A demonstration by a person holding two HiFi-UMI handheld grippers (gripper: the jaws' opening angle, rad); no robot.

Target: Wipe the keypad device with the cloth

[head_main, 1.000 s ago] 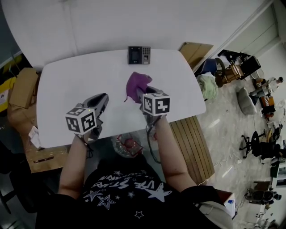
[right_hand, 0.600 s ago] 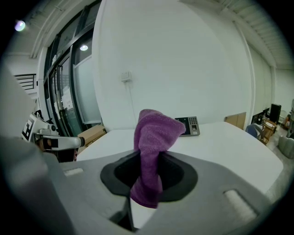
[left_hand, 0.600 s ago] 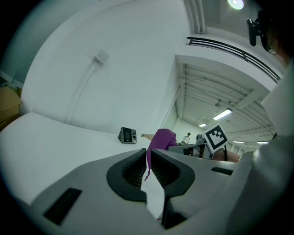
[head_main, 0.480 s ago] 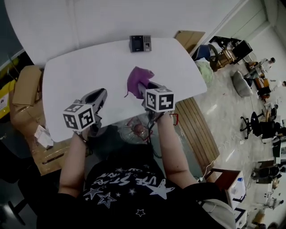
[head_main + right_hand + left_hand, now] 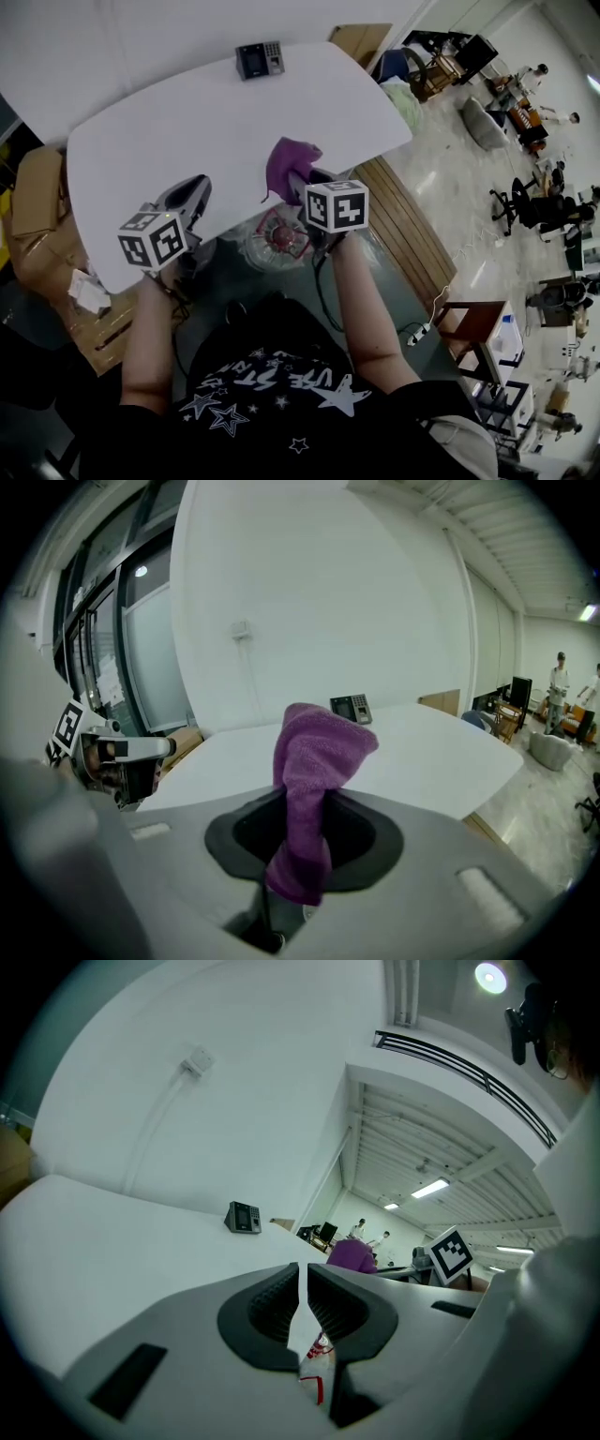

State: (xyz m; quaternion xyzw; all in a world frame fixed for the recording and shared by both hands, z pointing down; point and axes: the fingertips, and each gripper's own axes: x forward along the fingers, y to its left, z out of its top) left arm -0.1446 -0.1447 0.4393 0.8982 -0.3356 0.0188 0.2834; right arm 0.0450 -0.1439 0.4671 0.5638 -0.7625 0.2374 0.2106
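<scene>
Office floor with chairs and clutter off to the right, and on its left a white table (image 5: 169, 131) with rounded corners. At the far edge, close to the wall: keypad device (image 5: 259, 60), small and dark, screen on its left half and keys on its right, well apart from both grippers. Over the table's front edge, right gripper (image 5: 302, 180) clamped on purple cloth (image 5: 289, 159) (bunched into an upright wad, rising out of the jaws, with a tail hanging below them in the right gripper view). Aimed across the tabletop toward the device. Left gripper (image 5: 192, 192) at the table's near left, beside the right one but apart from it, jaws drawn together to a thin slit, nothing gripped. Through that slit, only white tabletop and a red-and-white scrap too small to tell.
</scene>
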